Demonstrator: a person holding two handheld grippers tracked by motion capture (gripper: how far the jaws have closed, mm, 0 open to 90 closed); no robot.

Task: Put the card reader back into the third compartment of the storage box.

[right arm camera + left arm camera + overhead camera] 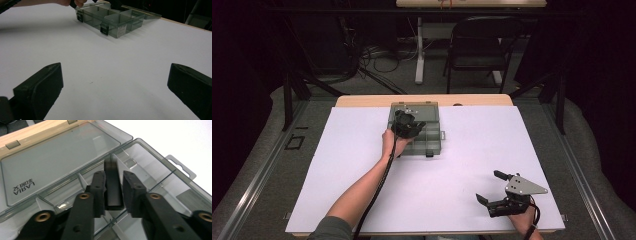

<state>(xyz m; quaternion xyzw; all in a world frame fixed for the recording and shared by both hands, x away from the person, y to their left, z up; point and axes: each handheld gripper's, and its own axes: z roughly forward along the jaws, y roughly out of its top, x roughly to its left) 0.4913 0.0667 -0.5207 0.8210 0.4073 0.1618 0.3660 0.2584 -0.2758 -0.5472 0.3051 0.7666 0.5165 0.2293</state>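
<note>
A smoky clear compartment box [432,134] lies open at the table's far middle, its lid [62,155] folded flat behind it. My left gripper [407,125] reaches down into a rear compartment. In the left gripper view its jaws [113,188] stand closed on a flat black piece [113,180] held upright over the dividers. My right gripper [487,185] rests near the front right of the table, open, with nothing between its fingers [40,87]. The box [117,22] lies far ahead of it in the right gripper view.
A white sheet [362,165] covers the wooden table [362,100]. The box has two dark latches [104,28] on its near wall and a hang tab [181,167] at one end. A chair [479,47] and cables stand beyond the table.
</note>
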